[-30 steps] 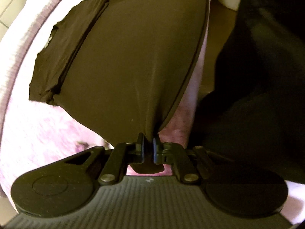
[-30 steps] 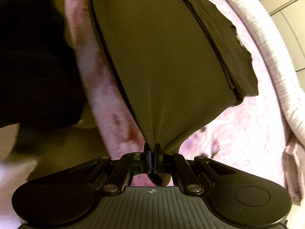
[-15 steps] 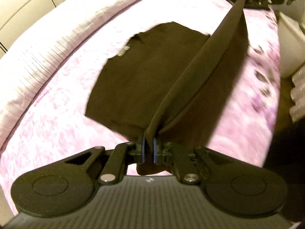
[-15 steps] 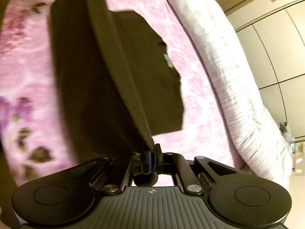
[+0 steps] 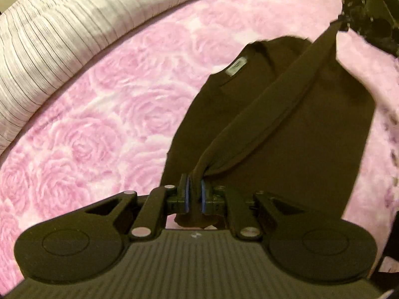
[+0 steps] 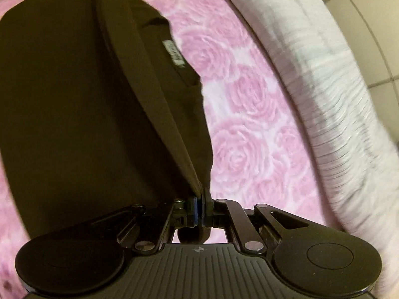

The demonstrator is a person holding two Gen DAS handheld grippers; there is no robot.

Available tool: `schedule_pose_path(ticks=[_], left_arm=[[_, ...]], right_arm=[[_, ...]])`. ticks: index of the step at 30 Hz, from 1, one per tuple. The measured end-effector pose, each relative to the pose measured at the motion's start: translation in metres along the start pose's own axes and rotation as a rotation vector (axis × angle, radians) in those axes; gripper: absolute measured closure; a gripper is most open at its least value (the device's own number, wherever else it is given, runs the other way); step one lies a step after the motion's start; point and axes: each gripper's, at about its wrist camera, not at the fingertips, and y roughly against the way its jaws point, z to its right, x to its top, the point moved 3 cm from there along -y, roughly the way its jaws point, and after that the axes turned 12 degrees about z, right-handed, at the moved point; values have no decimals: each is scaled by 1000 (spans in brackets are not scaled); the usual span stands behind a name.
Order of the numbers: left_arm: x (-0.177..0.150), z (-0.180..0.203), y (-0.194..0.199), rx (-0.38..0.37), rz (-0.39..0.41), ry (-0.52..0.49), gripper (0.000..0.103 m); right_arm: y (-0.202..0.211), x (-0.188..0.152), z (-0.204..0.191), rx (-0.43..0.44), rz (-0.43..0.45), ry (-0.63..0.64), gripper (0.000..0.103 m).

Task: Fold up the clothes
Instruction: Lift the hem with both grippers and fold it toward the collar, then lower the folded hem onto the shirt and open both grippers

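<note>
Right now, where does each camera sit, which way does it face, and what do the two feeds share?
Left wrist: sits on the left gripper, looks forward and down over the brown shirt on the pink blanket; shows its own fingers and, far off, the right gripper.
Right wrist: sits on the right gripper, looks along the shirt's lifted edge; shows only its own fingers.
Shared: shirt, its neck label, blanket, white ribbed bedding.

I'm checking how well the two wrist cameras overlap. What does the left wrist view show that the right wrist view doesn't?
Only the left wrist view shows the other gripper across the bed, pinching the far end of the raised fold, and the shirt's far side edge. Only the right wrist view shows the tiled wall. Both show the dark shirt with its neck label, the pink rose blanket, the white ribbed bedding, and a gripper shut on the fabric.
</note>
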Motion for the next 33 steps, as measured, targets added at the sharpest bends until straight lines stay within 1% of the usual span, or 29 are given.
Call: schedule_pose_path(ticks=[2,6,13,17,20,21,22,23,24,26,28,29,30,33], left_arm=[[-3,-2,-12,14,-8,5,96],[-5,-13,-36,42,-19,39,96],[-8,-30,-73,68,-59,76,95],[-11,-34,-84,68,-76,84,94],[-10,-40,-87,81,-74,107,86],[-9,-46,-84,107,-54,137,78],[-7,-53,-80,141,-27,174,67],[-5,-60,-76,175,-1,211,66],[-6,-63,-72,193,13,231,70],[-9,-64,-65,213,29,258,71],[-12,-66,-57,234,46,284,71],[-14,-67,-54,245,54,297,71],[-16,-68,-50,255,62,310,71],[-20,-70,-39,286,86,349,71]], right_arm=[[-18,-1,16,25,-1,-60,102],[-49,0,37,64,3,-124,102],[-87,3,54,90,6,-201,102],[-104,-1,64,106,6,-301,102],[-107,-6,71,107,21,-395,102],[-105,-6,73,103,33,-415,102],[-104,-7,76,92,45,-436,101],[-102,-7,80,61,60,-462,94],[-99,-8,85,22,76,-491,78],[-89,-11,96,-103,111,-570,63],[-80,-16,106,-146,137,-671,63],[-76,-18,107,-141,144,-710,63],[-73,-18,105,-136,150,-727,63],[-62,-12,88,-107,167,-721,63]])
